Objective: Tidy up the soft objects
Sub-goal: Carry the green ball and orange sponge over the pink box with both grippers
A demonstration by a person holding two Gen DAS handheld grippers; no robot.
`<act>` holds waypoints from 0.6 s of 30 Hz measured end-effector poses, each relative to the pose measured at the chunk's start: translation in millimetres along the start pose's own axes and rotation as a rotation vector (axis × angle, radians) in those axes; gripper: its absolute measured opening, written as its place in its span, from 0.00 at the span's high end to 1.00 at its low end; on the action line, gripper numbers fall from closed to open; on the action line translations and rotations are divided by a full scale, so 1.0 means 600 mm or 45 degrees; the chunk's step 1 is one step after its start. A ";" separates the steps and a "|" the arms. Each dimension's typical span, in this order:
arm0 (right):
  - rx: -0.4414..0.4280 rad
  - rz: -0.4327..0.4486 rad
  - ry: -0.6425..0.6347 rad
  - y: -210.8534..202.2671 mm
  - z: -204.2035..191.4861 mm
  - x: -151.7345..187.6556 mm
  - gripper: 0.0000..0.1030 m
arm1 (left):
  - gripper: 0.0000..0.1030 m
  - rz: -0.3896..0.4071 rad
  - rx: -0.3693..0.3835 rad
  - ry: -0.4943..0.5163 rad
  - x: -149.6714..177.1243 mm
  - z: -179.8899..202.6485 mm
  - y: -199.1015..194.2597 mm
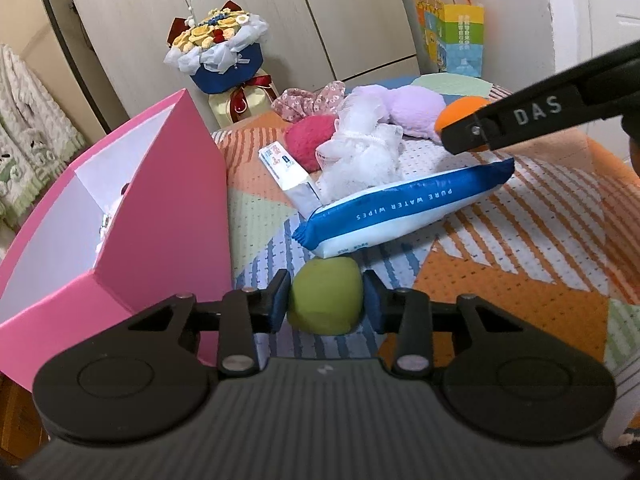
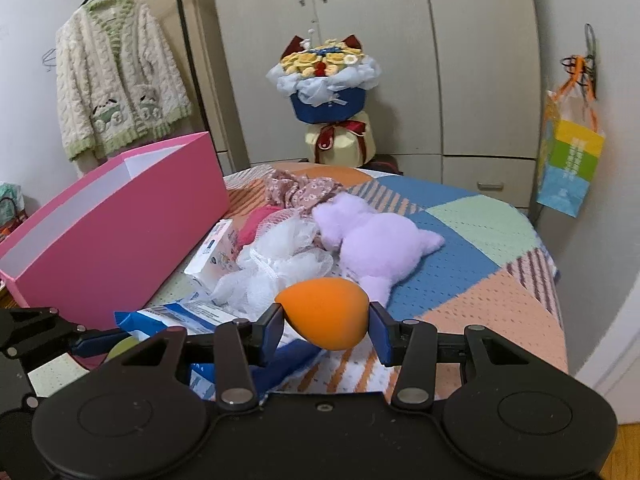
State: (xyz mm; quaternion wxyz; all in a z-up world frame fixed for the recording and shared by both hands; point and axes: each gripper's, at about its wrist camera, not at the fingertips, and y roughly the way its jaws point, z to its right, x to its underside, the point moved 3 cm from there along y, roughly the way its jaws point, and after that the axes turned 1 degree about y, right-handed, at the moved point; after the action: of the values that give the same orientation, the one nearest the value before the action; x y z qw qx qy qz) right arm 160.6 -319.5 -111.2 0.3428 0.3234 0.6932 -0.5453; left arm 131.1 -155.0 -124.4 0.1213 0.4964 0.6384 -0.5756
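A green sponge (image 1: 326, 298) is clamped between the two pads of the left gripper (image 1: 325, 300), whose jaws are drawn partly in and pressed against its sides; the sponge sits low over the patterned blanket (image 1: 520, 248). Just beyond the left gripper's fingertips a blue and white pack of wipes (image 1: 404, 210) is laid across the blanket, and to the left of that gripper an open pink box (image 1: 160, 200) is stood, with something small seen inside it that cannot be made out. An orange sponge (image 2: 324, 312) is gripped by the right gripper (image 2: 326, 322), its jaws partly closed with a pad against each side of it, and it is held clear above the blanket. Ahead of the right gripper a white mesh puff (image 2: 280, 264) is piled beside a purple plush toy (image 2: 376, 244), with a small white carton (image 2: 216, 252) and a red fluffy thing (image 2: 256, 220) to the left of them and a flowered cloth (image 2: 304, 192) further off. The left gripper is seen at the lower left of the right gripper, just beside the pack of wipes. Behind the bed a bouquet (image 2: 324, 76) is set against the wardrobe (image 2: 400, 60).
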 end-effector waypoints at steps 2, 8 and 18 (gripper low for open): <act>0.019 0.012 -0.003 -0.011 -0.002 0.004 0.51 | 0.64 -0.004 0.018 -0.008 0.003 -0.001 -0.005; 0.035 0.022 -0.003 -0.043 -0.014 0.013 0.51 | 0.64 -0.051 0.147 -0.054 0.008 -0.013 -0.021; 0.010 -0.004 -0.002 -0.086 -0.053 0.031 0.51 | 0.64 -0.217 0.476 -0.111 0.002 -0.055 -0.022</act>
State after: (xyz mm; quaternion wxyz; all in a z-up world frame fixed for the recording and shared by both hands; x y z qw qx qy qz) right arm 103.8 -297.3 -93.9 0.3411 0.3232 0.6913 -0.5489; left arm 134.1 -124.1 -106.6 0.0058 0.4291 0.5543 -0.7132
